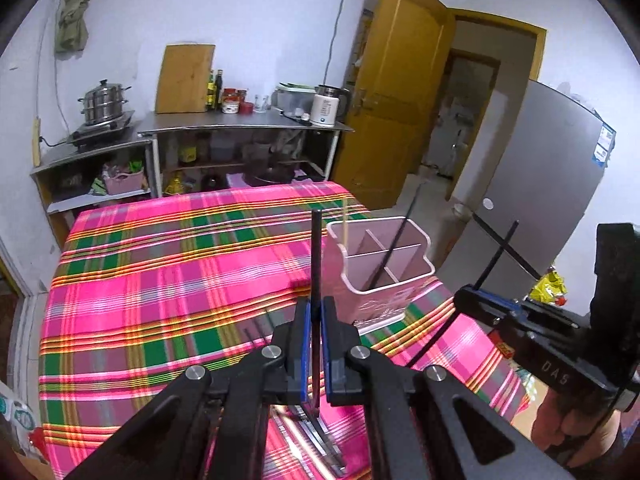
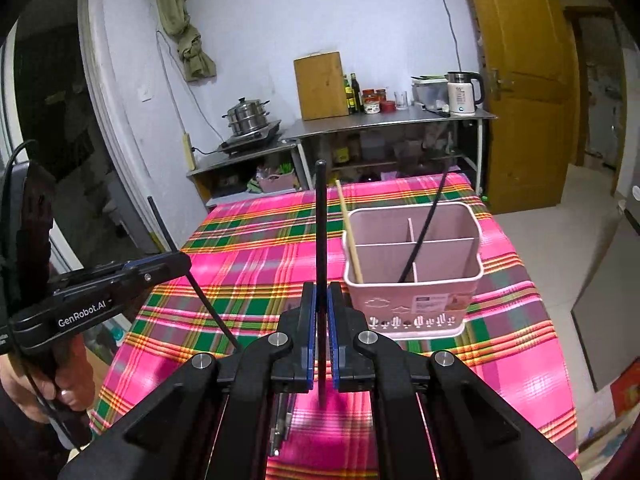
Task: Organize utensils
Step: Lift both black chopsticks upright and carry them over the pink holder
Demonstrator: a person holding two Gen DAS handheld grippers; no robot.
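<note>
In the left wrist view my left gripper (image 1: 316,308) is shut on a black chopstick (image 1: 316,248) that stands upright between its blue pads. Just right of it is a pink divided utensil holder (image 1: 376,304) with a wooden chopstick (image 1: 344,226) and a black chopstick (image 1: 394,248) leaning inside. My right gripper (image 2: 321,292) is shut on another upright black chopstick (image 2: 320,220), with the holder (image 2: 416,304) close on its right. Each gripper appears in the other's view: the right gripper (image 1: 486,300) at the right, the left gripper (image 2: 172,262) at the left. Both hover above the table.
A pink plaid tablecloth (image 1: 180,280) covers the table; metal utensils (image 2: 282,428) lie on it near the front edge. Behind stand steel counters with a steamer pot (image 1: 104,104), a cutting board (image 1: 184,78) and a kettle (image 1: 326,108). A fridge (image 1: 532,184) and an open door (image 1: 396,92) are at the right.
</note>
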